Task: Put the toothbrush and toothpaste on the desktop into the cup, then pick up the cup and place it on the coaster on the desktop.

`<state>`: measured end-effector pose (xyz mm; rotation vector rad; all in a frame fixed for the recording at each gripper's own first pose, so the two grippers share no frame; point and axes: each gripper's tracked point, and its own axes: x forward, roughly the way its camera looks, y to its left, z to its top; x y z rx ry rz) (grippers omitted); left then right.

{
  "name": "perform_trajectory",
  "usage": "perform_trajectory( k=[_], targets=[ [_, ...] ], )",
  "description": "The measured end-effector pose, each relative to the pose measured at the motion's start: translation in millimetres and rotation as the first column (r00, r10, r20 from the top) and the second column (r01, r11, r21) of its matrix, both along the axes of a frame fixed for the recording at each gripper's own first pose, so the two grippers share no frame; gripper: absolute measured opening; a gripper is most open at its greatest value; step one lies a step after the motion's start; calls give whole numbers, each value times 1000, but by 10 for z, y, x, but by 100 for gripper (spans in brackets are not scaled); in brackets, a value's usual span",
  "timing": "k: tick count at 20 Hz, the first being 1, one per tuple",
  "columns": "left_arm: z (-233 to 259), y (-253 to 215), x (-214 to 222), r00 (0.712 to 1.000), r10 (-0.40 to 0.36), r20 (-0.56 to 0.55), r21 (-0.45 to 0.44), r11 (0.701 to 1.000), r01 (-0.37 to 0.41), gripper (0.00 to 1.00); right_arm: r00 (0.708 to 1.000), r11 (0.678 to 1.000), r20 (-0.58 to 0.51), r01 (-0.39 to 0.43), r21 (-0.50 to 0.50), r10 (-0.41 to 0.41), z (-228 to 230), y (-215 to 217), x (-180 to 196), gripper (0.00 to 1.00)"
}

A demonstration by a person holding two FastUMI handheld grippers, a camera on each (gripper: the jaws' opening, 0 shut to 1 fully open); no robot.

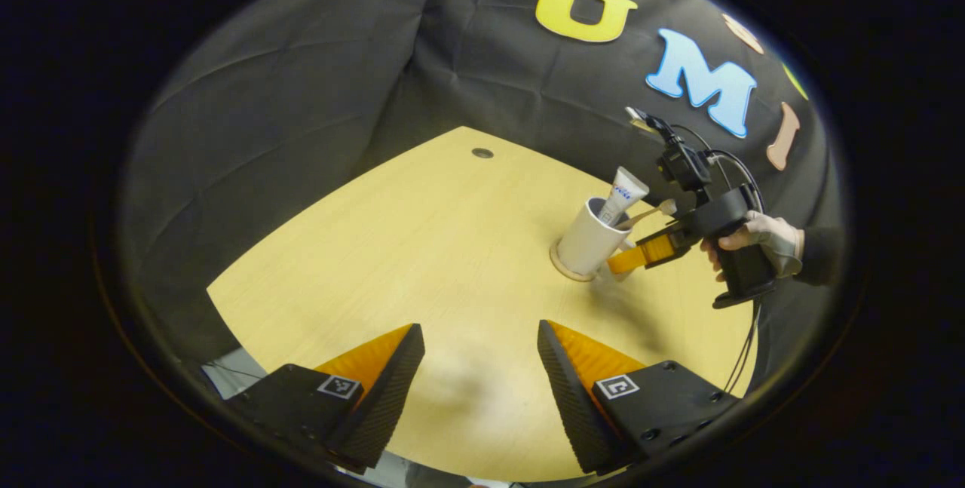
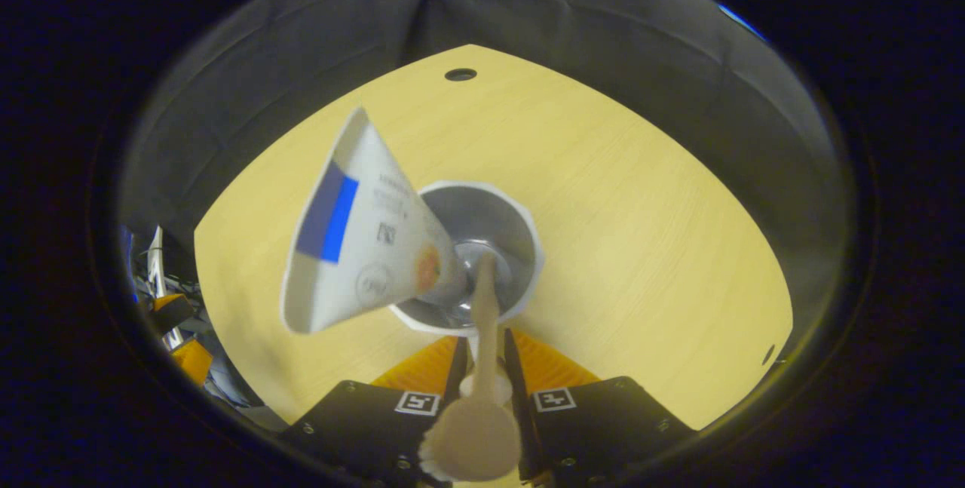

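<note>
A white cup (image 1: pixel 586 245) stands on a round tan coaster (image 1: pixel 562 269) at the right of the wooden desktop (image 1: pixel 422 247). The white toothpaste tube (image 1: pixel 624 194) and the pale toothbrush (image 1: pixel 650 212) lean out of it. My right gripper (image 1: pixel 623 257), held by a gloved hand (image 1: pixel 763 239), reaches the cup's side. In the right gripper view I look down into the cup (image 2: pixel 520 247), with the toothpaste tube (image 2: pixel 362 239) leaning left and the toothbrush (image 2: pixel 482 307) toward the camera. The right gripper (image 2: pixel 482 343) is shut on the cup's handle. My left gripper (image 1: pixel 480 337) stands open over bare desktop.
A small round cable hole (image 1: pixel 482 152) sits near the desktop's far edge. Black cloth walls close in behind and to the left. Cables hang from the right gripper near the desk's right edge (image 1: pixel 746 352). Some gear lies beyond the desk edge (image 2: pixel 170 307).
</note>
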<state>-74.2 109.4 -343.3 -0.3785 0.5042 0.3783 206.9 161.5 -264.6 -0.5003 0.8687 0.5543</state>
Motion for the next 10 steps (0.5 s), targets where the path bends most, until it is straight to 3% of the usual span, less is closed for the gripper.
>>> perform_trajectory(
  k=[2,10],
  targets=[
    [85,-43,64,1000,-19,11,12,1000,19,97,1000,999,15,18,37,-19,104,3,-22,41],
    [800,-267,614,983,-136,125,105,987,123,97,978,965,121,141,223,-170,804,-499,-410,42]
  ],
)
